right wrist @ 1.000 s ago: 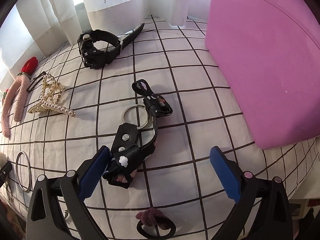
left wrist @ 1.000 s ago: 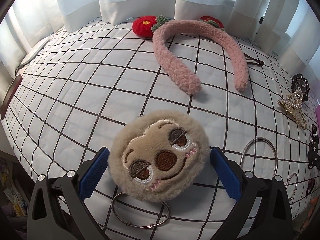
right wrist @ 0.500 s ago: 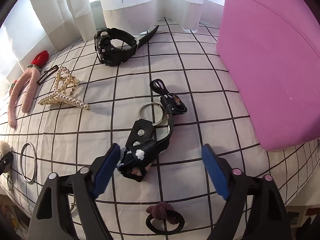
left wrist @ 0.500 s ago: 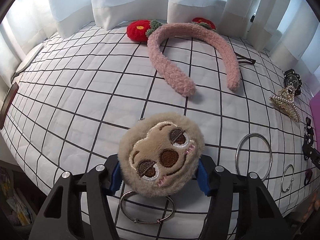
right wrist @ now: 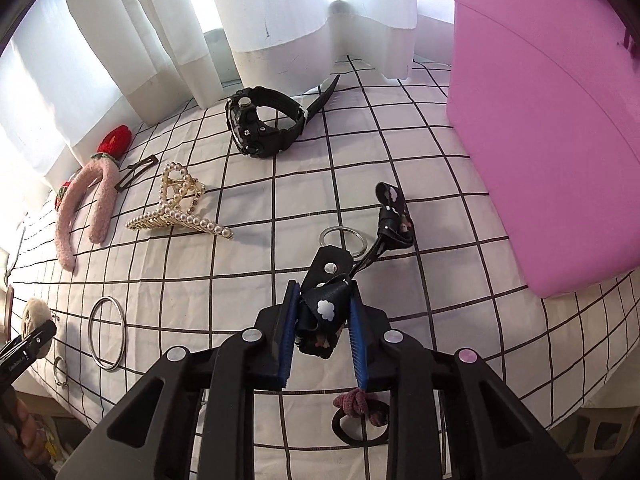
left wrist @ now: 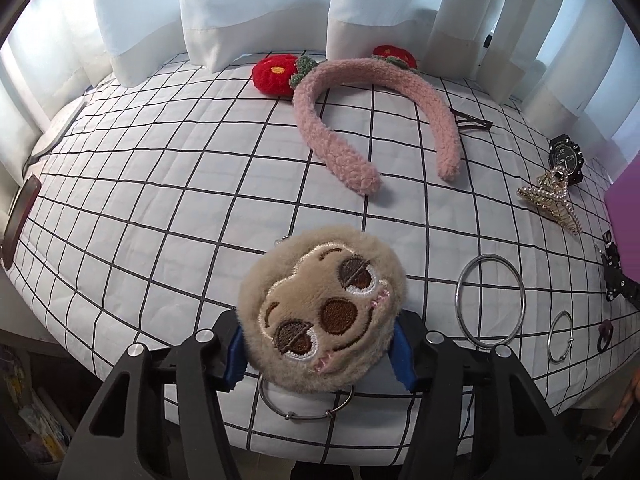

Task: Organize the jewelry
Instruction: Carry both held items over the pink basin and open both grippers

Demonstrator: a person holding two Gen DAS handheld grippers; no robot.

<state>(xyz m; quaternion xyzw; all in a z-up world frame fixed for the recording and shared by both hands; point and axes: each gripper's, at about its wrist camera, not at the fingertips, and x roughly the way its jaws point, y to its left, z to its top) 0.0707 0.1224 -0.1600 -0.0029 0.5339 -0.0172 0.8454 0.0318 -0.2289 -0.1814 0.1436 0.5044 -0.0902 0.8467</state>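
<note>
On the left, the left gripper (left wrist: 320,354) is seen closed around a plush charm (left wrist: 322,308), its 2 blue pads pressed against the fur on either side. The charm's face is turned toward the camera, and its metal ring (left wrist: 306,404) hangs just below, between the fingers, over the checked cloth (left wrist: 160,200). Behind the charm, near the curtain (left wrist: 256,12), a pink headband (left wrist: 360,120) with red knitted flowers is laid flat, with a dark hair clip (left wrist: 472,122) just beside its right leg. To the right of the charm, a large ring (left wrist: 491,300) and a small ring (left wrist: 560,336) are laid near each other on the cloth.

Further right, a pearl claw clip (right wrist: 180,208) is seen between the headband and a black watch (right wrist: 264,124), which is set on its side near the curtain. In the middle of the right wrist view, the right gripper (right wrist: 324,332) is seen narrowed onto the near end of a black keychain (right wrist: 328,300); the far strap and its ring (right wrist: 343,240) are stretched away over the cloth. Whether that far end is touching the cloth cannot be told. Under the gripper, a hair tie (right wrist: 360,412) with a mauve knot is laid at the cloth's near edge. At the far right, a pink box (right wrist: 540,140) is stood on the cloth, well apart from the keychain.
</note>
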